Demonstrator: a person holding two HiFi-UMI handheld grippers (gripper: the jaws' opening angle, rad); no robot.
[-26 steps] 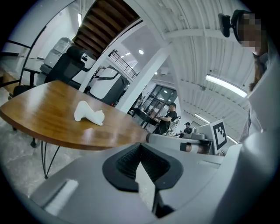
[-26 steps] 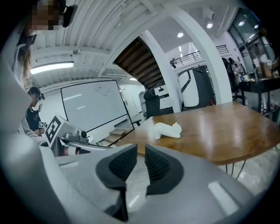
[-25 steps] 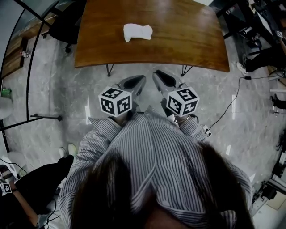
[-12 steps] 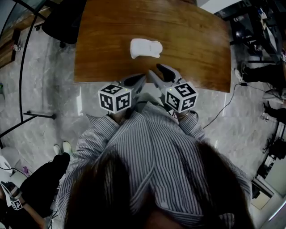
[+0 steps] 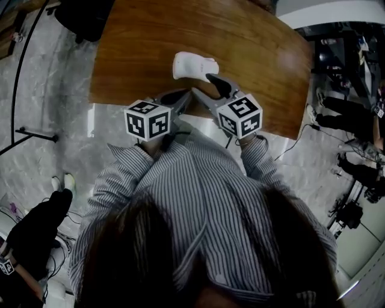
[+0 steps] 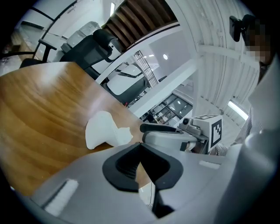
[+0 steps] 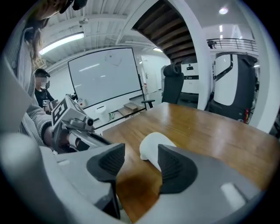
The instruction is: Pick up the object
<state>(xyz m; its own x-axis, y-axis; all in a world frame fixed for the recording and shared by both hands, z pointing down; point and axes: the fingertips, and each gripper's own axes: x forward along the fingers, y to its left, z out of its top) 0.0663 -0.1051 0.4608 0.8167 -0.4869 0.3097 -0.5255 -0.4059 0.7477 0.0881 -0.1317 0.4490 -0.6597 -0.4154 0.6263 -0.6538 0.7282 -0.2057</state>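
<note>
The object is a white, lumpy piece point(image 5: 194, 65) lying on the brown wooden table point(image 5: 258, 42). My right gripper point(image 5: 203, 86) reaches over the near table edge, its tips just short of the object. In the right gripper view its jaws point(image 7: 138, 162) are opening. Only bare wood lies between them, and the white object point(image 7: 152, 146) sits just beyond, partly behind the right pad point(image 7: 175, 168). My left gripper point(image 5: 183, 95) hovers at the table edge beside it, shut and empty. In the left gripper view its pads point(image 6: 141, 151) meet, with the object point(image 6: 103, 131) ahead to the left.
A black office chair point(image 5: 84, 18) stands at the table's far left corner. Grey marble floor point(image 5: 48, 150) surrounds the table. A person in dark clothes point(image 5: 36, 234) is at lower left. Cables and equipment point(image 5: 355, 174) crowd the right side.
Both grippers moved forward from over the floor to the table's near edge, closing on the white object. The right jaws went from nearly closed to apart.
</note>
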